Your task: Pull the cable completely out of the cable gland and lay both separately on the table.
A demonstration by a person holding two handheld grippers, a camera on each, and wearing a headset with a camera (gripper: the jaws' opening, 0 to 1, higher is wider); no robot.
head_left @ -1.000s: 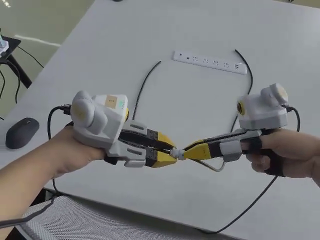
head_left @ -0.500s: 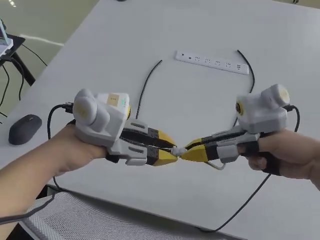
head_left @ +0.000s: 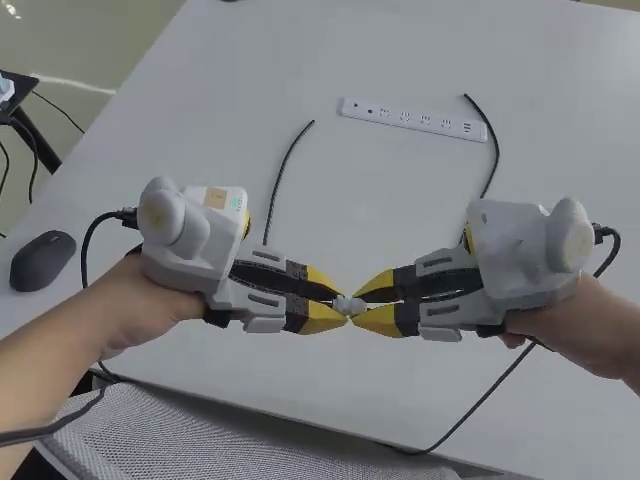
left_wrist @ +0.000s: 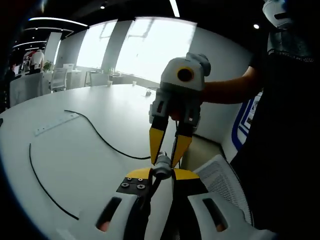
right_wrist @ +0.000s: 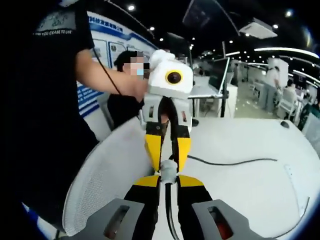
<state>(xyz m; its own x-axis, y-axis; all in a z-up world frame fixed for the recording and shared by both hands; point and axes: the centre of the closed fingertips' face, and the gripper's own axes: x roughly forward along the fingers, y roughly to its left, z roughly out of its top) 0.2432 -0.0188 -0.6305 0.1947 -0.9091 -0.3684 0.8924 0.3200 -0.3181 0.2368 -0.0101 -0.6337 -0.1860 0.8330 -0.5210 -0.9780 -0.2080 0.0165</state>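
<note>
Above table point(head_left: 400, 60) near edge, gland point(head_left: 350, 304) pinched in left gripper point(head_left: 338, 307), jaws almost closed. Cable point(right_wrist: 167, 205) looks clamped by right gripper point(head_left: 363, 305) just behind it. Pull-out step barely begun, guessing. Next: grippers to be drawn straight apart, grip kept firm.

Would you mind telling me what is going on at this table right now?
A person holds a hand-held gripper in each hand, tip to tip above the table. The left hand-held gripper pinches a grey cable gland, and the right hand-held gripper appears shut on the cable, which runs back between its jaws. The cable is still in the gland; neither lies on the table.
</note>
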